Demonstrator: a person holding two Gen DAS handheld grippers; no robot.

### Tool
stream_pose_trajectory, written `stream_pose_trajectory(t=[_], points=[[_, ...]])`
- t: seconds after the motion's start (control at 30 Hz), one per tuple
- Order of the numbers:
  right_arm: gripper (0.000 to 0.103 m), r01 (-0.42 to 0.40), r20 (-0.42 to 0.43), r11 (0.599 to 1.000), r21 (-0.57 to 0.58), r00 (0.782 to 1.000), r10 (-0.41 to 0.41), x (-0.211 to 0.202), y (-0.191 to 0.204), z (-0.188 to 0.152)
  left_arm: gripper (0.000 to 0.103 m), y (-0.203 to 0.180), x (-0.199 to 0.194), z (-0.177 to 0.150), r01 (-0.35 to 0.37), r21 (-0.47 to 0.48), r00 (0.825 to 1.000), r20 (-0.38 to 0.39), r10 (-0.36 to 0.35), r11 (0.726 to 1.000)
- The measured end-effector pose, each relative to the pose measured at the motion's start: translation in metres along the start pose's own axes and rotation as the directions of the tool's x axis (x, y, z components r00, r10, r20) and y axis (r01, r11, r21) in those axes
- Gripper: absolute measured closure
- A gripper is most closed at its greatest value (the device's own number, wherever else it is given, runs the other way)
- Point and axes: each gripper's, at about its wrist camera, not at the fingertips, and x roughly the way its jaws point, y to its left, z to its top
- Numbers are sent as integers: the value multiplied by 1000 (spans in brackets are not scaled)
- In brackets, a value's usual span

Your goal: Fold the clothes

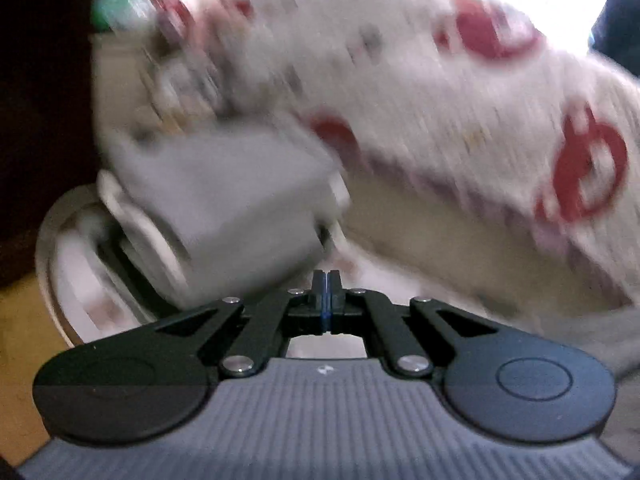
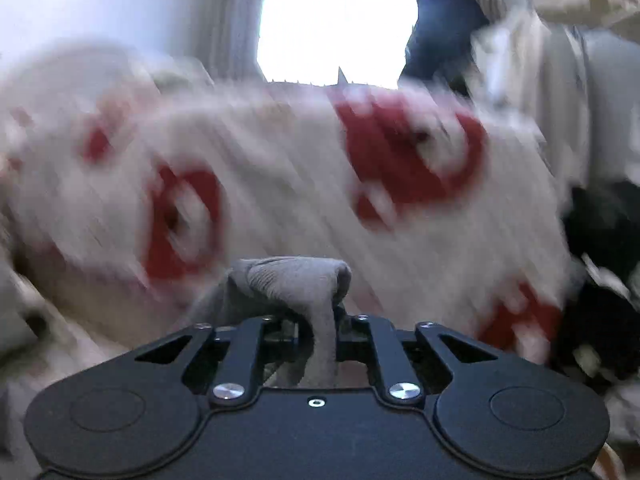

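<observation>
Blown-out bright window (image 2: 336, 20) at the far centre, pale curtain (image 2: 168, 4) on its left (heavily blurred), yellowish floor (image 1: 20, 320) near left

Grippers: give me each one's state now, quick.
Left gripper: fingers closed together, nothing visibly between them.
Right gripper: closed on a bunched fold of grey cloth.

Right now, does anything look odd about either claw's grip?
Yes. The left claw is shut with nothing visible between its pads, while the right claw pinches a bunched fold of grey cloth. Only one side appears to hold fabric.
</observation>
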Motion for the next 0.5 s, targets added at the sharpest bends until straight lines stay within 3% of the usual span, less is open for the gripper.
stream_pose_trajectory(t=[0.03,0.1,0.13,0.2,0.27,0.37,0.43,0.5], points=[[78,37,-99,999,-9,994,-37,17,-8,-15,103,-5,10,-14,0,20,999,-49,1,1000],[67,121,-312,988,92,946,-87,57,-42,-60,100,-16,31,-41,4,60,989,-147,5,998],[63,153,-404,975,160,911,-77,75,-58,-80,100,-20,40,-55,0,64,984,-180,12,998],[62,280,-579,929,241,810,-94,102,-85,-125,99,-20,50,-77,-8,48,975,-219,19,999],[61,280,-576,922,268,814,-79,103,-89,-145,94,-16,63,-93,-22,14,964,-264,25,1000],[61,199,-522,924,326,853,0,95,-72,-150,73,-6,65,-112,-40,3,955,-293,39,999],[61,57,-473,937,344,873,121,92,-47,-146,62,0,62,-122,-57,9,953,-297,57,998],[60,-156,-410,925,346,862,298,83,-6,-147,61,8,58,-128,-71,11,952,-299,71,997]])
